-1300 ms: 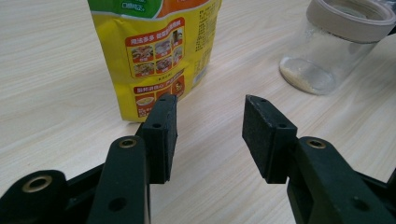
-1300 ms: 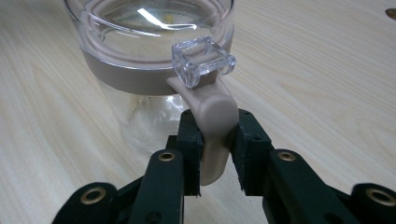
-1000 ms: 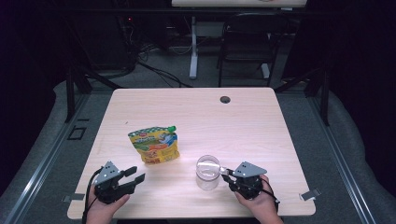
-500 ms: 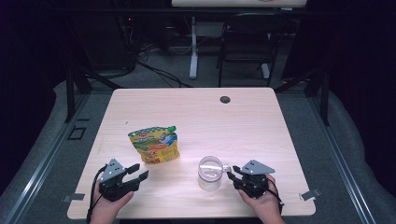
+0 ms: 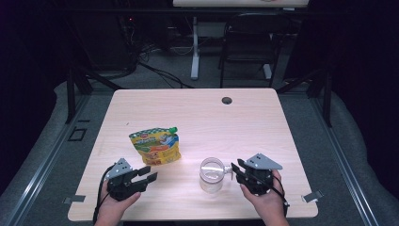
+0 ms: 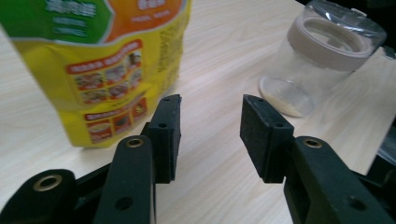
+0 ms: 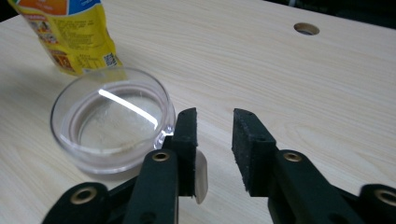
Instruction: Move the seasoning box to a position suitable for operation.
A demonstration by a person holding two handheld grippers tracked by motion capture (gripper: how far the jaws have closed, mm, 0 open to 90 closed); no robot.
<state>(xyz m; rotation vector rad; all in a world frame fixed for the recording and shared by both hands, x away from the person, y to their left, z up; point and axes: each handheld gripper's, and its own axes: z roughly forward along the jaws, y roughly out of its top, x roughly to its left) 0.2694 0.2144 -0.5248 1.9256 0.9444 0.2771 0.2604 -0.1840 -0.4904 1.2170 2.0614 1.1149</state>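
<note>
A yellow snack pouch (image 5: 154, 147) with a green cap lies flat left of the table's middle; in the left gripper view the pouch (image 6: 107, 60) fills the upper left. A clear glass jar (image 5: 211, 174) with a clear lid stands near the front edge. My left gripper (image 5: 148, 173) rests low, just in front of the pouch. Its jaws (image 6: 210, 107) have just been closing, stand open and hold nothing. My right gripper (image 5: 235, 167) sits right of the jar (image 7: 112, 121). Its jaws (image 7: 215, 121) have also been closing, stay open and empty, with the jar's clear tab (image 7: 201, 176) beside the left one.
The light wooden table (image 5: 197, 113) has a round cable hole (image 5: 227, 100) at the far side. Behind the table stand a dark chair (image 5: 249, 42) and a white desk leg (image 5: 194, 47) among cables on the floor. Metal rails run along both sides.
My right gripper has lifted a little beside the jar. The left gripper has barely shifted. The pouch and the jar stay where they were.
</note>
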